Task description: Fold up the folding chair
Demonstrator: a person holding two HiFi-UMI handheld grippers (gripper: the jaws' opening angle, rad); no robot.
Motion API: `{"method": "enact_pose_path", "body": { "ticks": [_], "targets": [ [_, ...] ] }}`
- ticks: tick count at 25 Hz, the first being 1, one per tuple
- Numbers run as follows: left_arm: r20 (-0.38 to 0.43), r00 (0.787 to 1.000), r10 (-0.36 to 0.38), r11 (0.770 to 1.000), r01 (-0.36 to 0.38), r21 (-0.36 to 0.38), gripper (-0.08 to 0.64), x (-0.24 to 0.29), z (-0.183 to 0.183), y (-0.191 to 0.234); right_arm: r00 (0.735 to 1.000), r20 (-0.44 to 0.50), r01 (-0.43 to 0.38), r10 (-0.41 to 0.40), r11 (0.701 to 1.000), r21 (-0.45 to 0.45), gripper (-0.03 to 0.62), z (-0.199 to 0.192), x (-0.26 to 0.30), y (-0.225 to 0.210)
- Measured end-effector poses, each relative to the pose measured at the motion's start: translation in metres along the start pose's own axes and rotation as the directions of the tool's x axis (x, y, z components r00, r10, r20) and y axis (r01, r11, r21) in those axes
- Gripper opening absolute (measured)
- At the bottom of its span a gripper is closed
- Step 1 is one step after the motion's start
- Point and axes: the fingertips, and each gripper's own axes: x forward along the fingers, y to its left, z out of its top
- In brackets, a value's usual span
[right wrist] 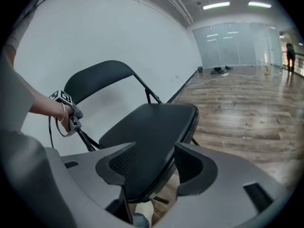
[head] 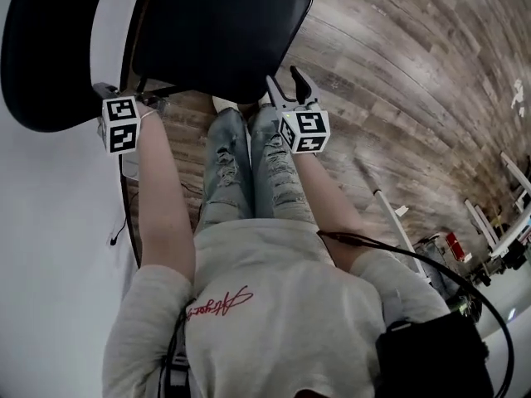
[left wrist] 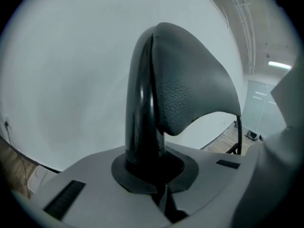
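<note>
The folding chair (head: 216,31) stands open on the wood floor (head: 398,73), with its back by the white wall (head: 50,239). Its seat (right wrist: 152,137) lies flat and its front edge points away from the wall. The backrest (left wrist: 190,80) stands up tall, so the chair's long way is up and down. The left claw (left wrist: 153,175) is pinching the black frame tube (left wrist: 140,113) beside the backrest. The right claw (right wrist: 154,156) is spread, with the seat's front edge between its jaws but not squeezed. The chair looks hard, stiff and a bit heavy, so the tube and seat edge seem good spots to grab
</note>
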Motion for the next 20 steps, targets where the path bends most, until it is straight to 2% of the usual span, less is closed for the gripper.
{"method": "enact_pose_path", "body": {
  "ticks": [2,4,6,8,12,15,16,18,20],
  "targets": [
    [0.014,1.0,-0.026,1.0,0.026,-0.007,0.014,-0.001,0.005,-0.001,0.999,-0.039,-0.026,0.028,0.998,0.053,0.235,-0.021,0.015,-0.008],
    [0.027,0.999,-0.046,0.999,0.046,-0.001,0.014,-0.001,0.009,-0.001,0.996,-0.054,-0.056,0.065,0.987,0.152,0.239,-0.036,0.029,-0.015],
    [0.035,0.998,-0.057,0.998,0.057,0.002,0.014,0.0,0.01,-0.001,0.989,-0.046,-0.124,0.142,0.955,0.269,0.244,-0.046,0.042,-0.016],
    [0.038,0.998,-0.054,0.999,0.054,0.0,0.015,-0.001,0.011,0.003,0.976,-0.016,-0.198,0.219,0.908,0.369,0.255,-0.05,0.051,-0.015],
    [0.05,0.996,-0.076,0.997,0.076,0.002,0.015,-0.005,0.018,0.003,0.936,0.107,-0.342,0.335,0.797,0.498,0.253,-0.05,0.052,-0.025],
    [0.055,0.994,-0.095,0.995,0.095,0.006,0.015,-0.008,0.022,0.001,0.898,0.118,-0.417,0.425,0.733,0.537,0.282,-0.055,0.057,-0.026],
    [0.055,0.994,-0.089,0.996,0.089,0.01,0.015,-0.009,0.023,0.001,0.878,0.121,-0.448,0.464,0.703,0.552,0.281,-0.056,0.059,-0.024],
    [0.058,0.995,-0.077,0.997,0.076,0.016,0.015,-0.009,0.026,-0.001,0.822,0.149,-0.518,0.549,0.613,0.597,0.281,-0.053,0.064,-0.018],
    [0.063,0.994,-0.085,0.996,0.084,0.017,0.015,-0.01,0.028,-0.004,0.753,0.206,-0.59,0.626,0.501,0.633,0.281,-0.045,0.069,-0.01]
  ]
}}
